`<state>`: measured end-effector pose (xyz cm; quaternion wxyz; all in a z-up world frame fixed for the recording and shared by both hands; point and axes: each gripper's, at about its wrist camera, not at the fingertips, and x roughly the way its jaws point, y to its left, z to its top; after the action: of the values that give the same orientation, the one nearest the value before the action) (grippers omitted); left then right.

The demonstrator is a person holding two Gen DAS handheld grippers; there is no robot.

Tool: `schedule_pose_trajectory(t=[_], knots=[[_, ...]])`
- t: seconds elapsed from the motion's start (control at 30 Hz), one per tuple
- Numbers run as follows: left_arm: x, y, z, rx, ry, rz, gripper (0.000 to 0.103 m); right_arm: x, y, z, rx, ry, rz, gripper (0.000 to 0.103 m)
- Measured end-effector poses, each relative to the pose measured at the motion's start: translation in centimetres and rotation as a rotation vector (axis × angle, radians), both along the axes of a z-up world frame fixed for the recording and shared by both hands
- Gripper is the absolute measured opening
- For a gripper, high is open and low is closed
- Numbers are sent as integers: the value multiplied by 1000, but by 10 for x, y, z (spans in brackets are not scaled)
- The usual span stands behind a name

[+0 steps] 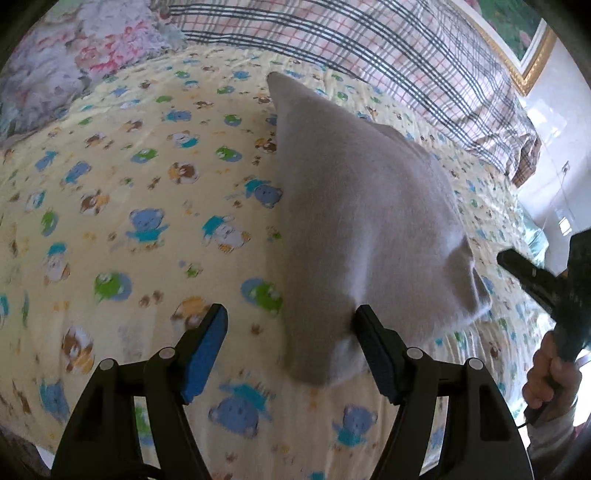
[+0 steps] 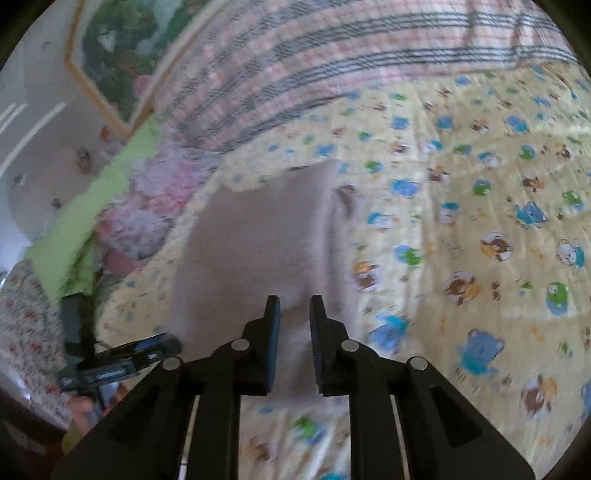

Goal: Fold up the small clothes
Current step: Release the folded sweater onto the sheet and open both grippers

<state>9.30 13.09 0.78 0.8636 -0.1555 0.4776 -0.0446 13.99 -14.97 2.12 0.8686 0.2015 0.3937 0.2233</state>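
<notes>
A small beige garment (image 1: 354, 221) lies folded on a yellow cartoon-print bedspread (image 1: 129, 221). My left gripper (image 1: 291, 317) is open, its fingers wide apart over the garment's near corner, with the cloth touching the right finger (image 1: 373, 343). In the right wrist view the same garment (image 2: 258, 240) lies ahead. My right gripper (image 2: 294, 306) hovers over its near edge with a narrow gap between the fingers and nothing gripped. The right gripper also shows in the left wrist view (image 1: 532, 273), held by a hand at the right edge.
A plaid blanket (image 1: 406, 55) lies across the far side of the bed. A floral quilt (image 1: 74, 66) is bunched at the far left. A framed picture (image 1: 517, 33) hangs on the wall. The left gripper appears at the lower left of the right wrist view (image 2: 122, 362).
</notes>
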Motion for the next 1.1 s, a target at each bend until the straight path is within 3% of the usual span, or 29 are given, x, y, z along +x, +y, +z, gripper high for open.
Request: schedule_pose_trajectory(t=[0.1,0.2,0.27,0.37,0.47,0.6,0.77,0.9,1.1], knots=[[-7,8,-6,-18,14,9,72,-16,17,-2,-25,-7,67,17],[-7,10,-17,-3,24,9,73,-22,26,-23,-100,39,77,17],[-7,4,-20,47,17,0,73,-19,24,-45,-172,101,48,14],[-8,-2,-12,79,2,-10,71,-18,10,-59,-84,119,22,14],[-6,2,4,71,-39,-9,71,-22,7,-47,-49,108,11,17],[13,7,31,61,-96,17,71,-23,8,-18,-19,30,7,17],[69,10,53,51,-115,70,70,6,17,4,-10,-25,-8,17],[110,9,53,29,-83,62,67,45,24,10,16,-25,-17,17],[135,6,27,61,-26,58,67,90,38,-2,-57,18,-12,17]])
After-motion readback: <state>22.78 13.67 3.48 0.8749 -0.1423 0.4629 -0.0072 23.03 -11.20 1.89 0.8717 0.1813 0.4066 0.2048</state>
